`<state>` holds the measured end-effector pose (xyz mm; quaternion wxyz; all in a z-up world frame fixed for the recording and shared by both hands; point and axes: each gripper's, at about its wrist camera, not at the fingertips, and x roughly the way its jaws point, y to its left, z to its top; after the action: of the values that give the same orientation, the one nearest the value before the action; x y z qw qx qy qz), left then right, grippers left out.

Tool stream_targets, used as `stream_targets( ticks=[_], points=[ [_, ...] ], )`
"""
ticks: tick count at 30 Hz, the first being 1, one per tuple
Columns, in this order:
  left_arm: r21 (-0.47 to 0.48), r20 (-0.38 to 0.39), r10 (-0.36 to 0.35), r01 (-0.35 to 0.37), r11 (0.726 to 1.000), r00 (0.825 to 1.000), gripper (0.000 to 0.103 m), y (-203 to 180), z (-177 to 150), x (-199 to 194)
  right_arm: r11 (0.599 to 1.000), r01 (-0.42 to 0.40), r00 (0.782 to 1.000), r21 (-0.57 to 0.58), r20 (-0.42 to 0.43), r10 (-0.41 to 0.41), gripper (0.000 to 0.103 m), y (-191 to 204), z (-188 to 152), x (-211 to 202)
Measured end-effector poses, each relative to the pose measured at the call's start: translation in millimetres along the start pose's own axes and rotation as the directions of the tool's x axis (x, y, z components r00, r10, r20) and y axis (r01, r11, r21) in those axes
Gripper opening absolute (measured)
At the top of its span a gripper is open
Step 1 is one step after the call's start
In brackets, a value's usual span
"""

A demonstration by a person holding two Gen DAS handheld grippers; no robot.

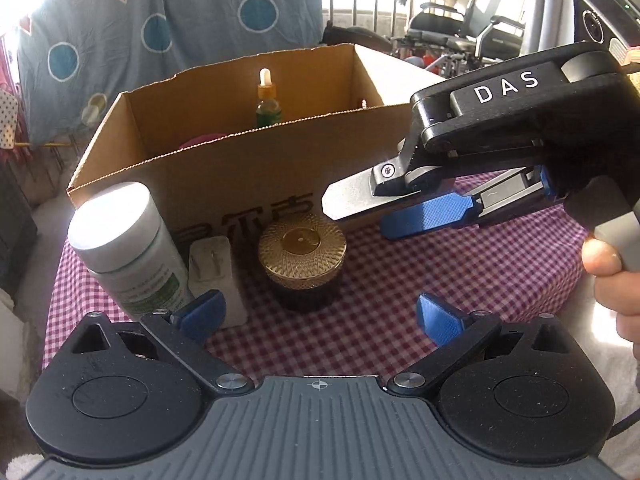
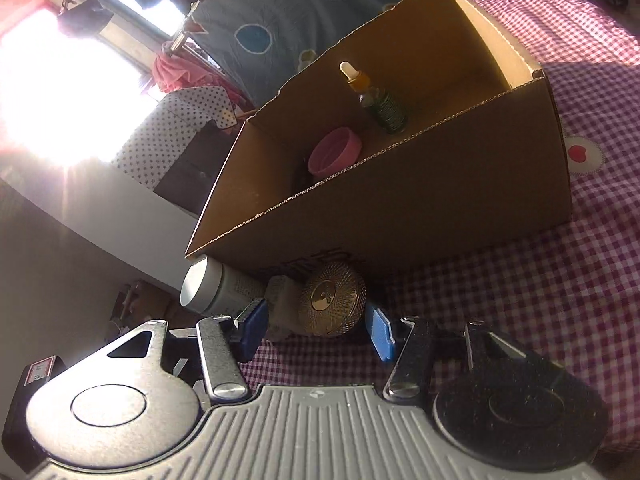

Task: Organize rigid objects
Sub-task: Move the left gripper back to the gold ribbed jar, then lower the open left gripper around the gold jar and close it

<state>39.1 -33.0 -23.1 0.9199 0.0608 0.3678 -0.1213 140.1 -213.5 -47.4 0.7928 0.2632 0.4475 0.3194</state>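
— Cardboard is what the work centres on: an open cardboard box [image 1: 224, 168] is set on the checked tablecloth [image 1: 460, 280]. How much can be judged as done?

— A part only. Inside the box a dropper bottle [image 2: 378, 100] is seen standing upright by the far wall, and a pink lid-like item [image 2: 334, 156] is seen lower down, near the front wall. A third, dark thing beside the pink one is too shadowed to be named.

— And what is left outside?

— Three things are lined up just in front of the box: a white bottle [image 1: 128, 248], a white plug adapter [image 1: 216, 276] just beside it, and a jar with a gold patterned lid [image 1: 302, 256]. None has been lifted yet.

— How are the tongs held?

— The left gripper [image 1: 320, 316] is spread wide and nothing is held between its blue pads; the jar lies ahead of the gap. The right gripper [image 2: 316, 330] is also parted and empty, with the gold-lidded jar just beyond its pads, not touched as far as can be told.

— So the next item is the jar?

— That is judged likely, since both tools are aimed toward it. Roughly half of the sorting is judged to remain.
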Motion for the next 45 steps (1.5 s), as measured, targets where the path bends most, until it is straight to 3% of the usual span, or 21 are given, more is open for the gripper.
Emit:
stream_targets(
  ticks=[9,21,31,35,41,45],
  points=[
    [0.007,-0.017,-0.049,0.049,0.999,0.999,0.102,-1,-7,24,1.0,0.002,0.999,0.022,-0.042,-0.001,0.057,-10,11,32],
    [-0.054,0.016,-0.108,0.109,0.993,0.994,0.099,4,0,29,1.0,-0.006,0.996,-0.021,-0.087,0.004,0.057,-4,14,39],
    [0.003,0.016,-0.205,0.205,0.979,0.979,0.099,-26,-5,17,1.0,0.016,0.999,0.017,-0.042,-0.016,0.058,-22,-6,-5],
    [0.039,0.015,-0.253,0.252,0.967,0.967,0.099,-44,-10,11,0.999,0.029,1.0,0.046,-0.012,-0.029,0.063,-32,-19,-29],
    [0.083,0.004,-0.264,0.263,0.961,0.964,0.098,-62,-13,5,0.997,0.038,0.999,0.069,0.036,-0.04,0.065,-40,-30,-50],
    [0.092,0.014,-0.241,0.239,0.967,0.97,0.096,-63,-10,5,0.996,0.037,0.997,0.08,0.061,-0.042,0.081,-46,-35,-58]
  ],
)
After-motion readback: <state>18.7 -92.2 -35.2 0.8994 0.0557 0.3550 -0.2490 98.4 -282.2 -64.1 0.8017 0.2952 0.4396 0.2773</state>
